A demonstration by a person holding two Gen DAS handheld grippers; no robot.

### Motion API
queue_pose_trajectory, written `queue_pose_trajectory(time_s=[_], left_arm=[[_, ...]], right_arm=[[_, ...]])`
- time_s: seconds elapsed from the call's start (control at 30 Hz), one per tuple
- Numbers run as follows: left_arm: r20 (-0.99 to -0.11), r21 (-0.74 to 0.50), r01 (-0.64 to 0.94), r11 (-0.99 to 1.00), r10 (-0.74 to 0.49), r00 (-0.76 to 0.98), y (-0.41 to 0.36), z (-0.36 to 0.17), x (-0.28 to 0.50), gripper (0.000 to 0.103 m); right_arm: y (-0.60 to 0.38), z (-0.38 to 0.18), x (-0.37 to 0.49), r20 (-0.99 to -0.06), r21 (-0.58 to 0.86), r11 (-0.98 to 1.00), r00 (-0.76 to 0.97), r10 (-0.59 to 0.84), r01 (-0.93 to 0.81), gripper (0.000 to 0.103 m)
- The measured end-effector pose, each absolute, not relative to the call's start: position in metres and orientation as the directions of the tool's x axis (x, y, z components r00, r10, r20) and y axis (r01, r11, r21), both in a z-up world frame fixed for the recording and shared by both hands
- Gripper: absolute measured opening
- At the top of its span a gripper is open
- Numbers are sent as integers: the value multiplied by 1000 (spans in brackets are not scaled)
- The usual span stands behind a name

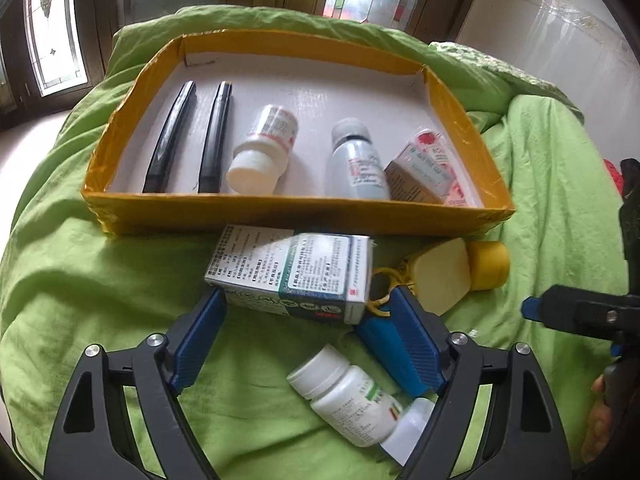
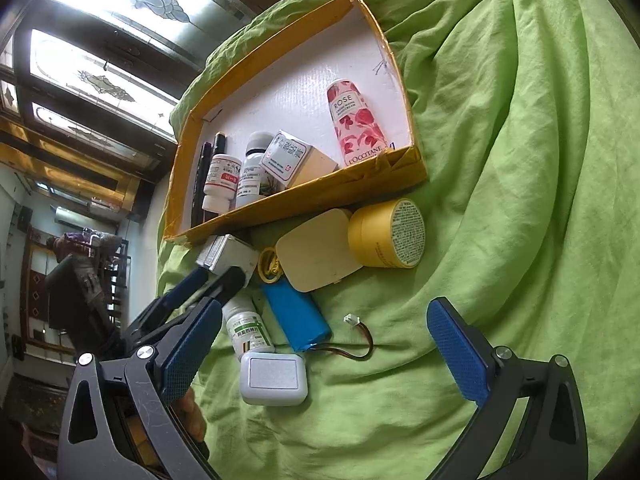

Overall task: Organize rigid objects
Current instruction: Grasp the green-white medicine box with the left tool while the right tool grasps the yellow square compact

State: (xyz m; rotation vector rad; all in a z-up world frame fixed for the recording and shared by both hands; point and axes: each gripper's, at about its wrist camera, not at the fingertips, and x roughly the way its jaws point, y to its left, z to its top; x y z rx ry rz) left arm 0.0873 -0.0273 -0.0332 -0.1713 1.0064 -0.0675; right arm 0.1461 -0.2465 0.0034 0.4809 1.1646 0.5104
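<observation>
Left gripper (image 1: 304,312): jaws spread, flanking medicine box (image 1: 292,276) at frame centre, not visibly clamped; box long axis crosswise, just below yellow tray (image 1: 296,216). Right gripper (image 2: 324,344): jaws wide, empty, farther off.

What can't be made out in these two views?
- Blue battery pack: in the left wrist view, mostly hidden behind the left gripper.
- Small white case: in the left wrist view, half covered by the white pill bottle and a gripper finger.
- Medicine box: print too small and blurred to read.
- Two black pens: in the right wrist view, lower ends hidden behind the red-labelled bottle.
</observation>
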Motion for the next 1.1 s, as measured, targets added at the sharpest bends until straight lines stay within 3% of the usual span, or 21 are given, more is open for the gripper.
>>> queue_pose_trajectory(time_s=[0.1, 0.17, 0.23, 0.3, 0.57, 0.63, 0.77, 0.9, 1.1], left_arm=[[-822, -200, -49, 979, -140, 551, -20, -38, 84, 73], [-816, -264, -54, 963, -194, 545, -15, -41, 80, 56], [-819, -275, -42, 961, -211, 534, -15, -42, 75, 47], [-832, -267, -20, 963, -220, 509, -17, -42, 67, 39], [-802, -384, -93, 919, -282, 526, 10, -24, 26, 38], [-792, -387, -106, 916, -272, 547, 11, -19, 23, 40], [-786, -355, -103, 929, -237, 571, 2, -10, 32, 60], [-803, -345, -171, 923, -195, 563, -5, -6, 55, 61], [-859, -367, -307, 878, -194, 474, -5, -22, 90, 61]], right_arm=[[-245, 1, 145, -714, 629, 768, 302, 632, -121, 99], [-246, -1, 145, -703, 647, 754, 294, 647, -113, 94], [-244, -4, 144, -688, 672, 733, 279, 670, -103, 83], [-241, -8, 143, -669, 701, 707, 258, 698, -95, 81], [-233, -41, 157, -570, 813, 578, 291, 769, 67, 70], [-234, -44, 163, -576, 809, 580, 325, 750, 97, 68], [-233, -50, 171, -602, 793, 589, 354, 716, 157, 65], [-229, -49, 170, -653, 746, 649, 362, 665, 153, 55], [-227, -42, 164, -692, 695, 715, 347, 633, 81, 50]])
